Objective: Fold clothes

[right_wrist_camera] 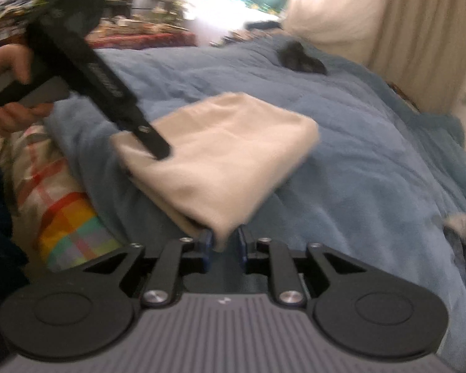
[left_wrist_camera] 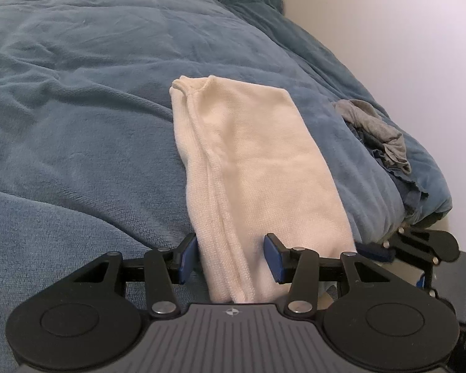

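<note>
A cream knit garment (left_wrist_camera: 248, 168) lies folded into a long strip on the blue blanket (left_wrist_camera: 77, 93). My left gripper (left_wrist_camera: 230, 258) is open, its blue pads on either side of the strip's near end. In the right wrist view the same garment (right_wrist_camera: 220, 152) is blurred. My right gripper (right_wrist_camera: 225, 245) has its jaws narrowly apart around the garment's near corner; whether they pinch it is unclear. The left gripper's black body (right_wrist_camera: 108, 87) reaches onto the garment's far edge, held by a hand (right_wrist_camera: 12, 62).
A crumpled grey and blue pile of clothes (left_wrist_camera: 379, 133) lies at the bed's right edge by the white wall (left_wrist_camera: 388, 31). A dark item (right_wrist_camera: 298, 59) sits farther up the bed. A checked colourful cloth (right_wrist_camera: 68, 217) hangs at the left side.
</note>
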Available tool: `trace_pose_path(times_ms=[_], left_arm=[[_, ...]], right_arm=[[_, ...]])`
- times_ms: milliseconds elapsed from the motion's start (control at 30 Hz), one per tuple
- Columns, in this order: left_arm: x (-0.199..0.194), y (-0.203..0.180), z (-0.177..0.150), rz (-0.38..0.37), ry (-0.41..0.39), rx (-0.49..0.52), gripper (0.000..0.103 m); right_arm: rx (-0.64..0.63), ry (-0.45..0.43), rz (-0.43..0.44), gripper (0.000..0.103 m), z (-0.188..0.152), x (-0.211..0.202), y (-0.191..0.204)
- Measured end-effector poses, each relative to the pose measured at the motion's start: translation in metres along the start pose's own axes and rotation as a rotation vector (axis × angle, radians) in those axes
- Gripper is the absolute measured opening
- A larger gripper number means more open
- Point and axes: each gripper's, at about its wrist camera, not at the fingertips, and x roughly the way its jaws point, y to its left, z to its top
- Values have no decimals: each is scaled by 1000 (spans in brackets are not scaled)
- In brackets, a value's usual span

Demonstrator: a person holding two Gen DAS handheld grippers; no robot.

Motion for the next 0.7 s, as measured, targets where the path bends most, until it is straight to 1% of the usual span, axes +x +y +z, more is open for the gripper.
trace_pose_path(times_ms=[67,167,233,267,300,333,367,533,600,700], left_arm=[[1,-1,-1,6,2,2,46],[2,0,-2,2,1,1,46],[1,2,-1,-6,0,-5,46],[1,1,-1,-6,0,-4,46],[0,1,-1,-6,0,-3,46],[0,1,-1,-4,0,-1,46],[0,1,-1,-3,-1,0,46],[0,2,-5,-2,7,2,46],[-2,4,-6,-4,5,-1,46],[-10,6,-5,-6,5,-5,43]], right_arm=[[-62,-11,-1,9,2,-2,12],[-70,0,-24,9,1,-5,15],[-43,1,-69,12,0,-6,12],[-28,-6,-84,18,0,-7,11],[-17,-12,-99,19,-1,-8,11],[-7,-12,-100,16,-1,-8,11],[13,-11,-92,5,-3,-7,12],[97,-3,-114,4,-17,-5,18],[149,0,-98,0,-23,-9,14],[203,1,-65,0,-30,-20,8]])
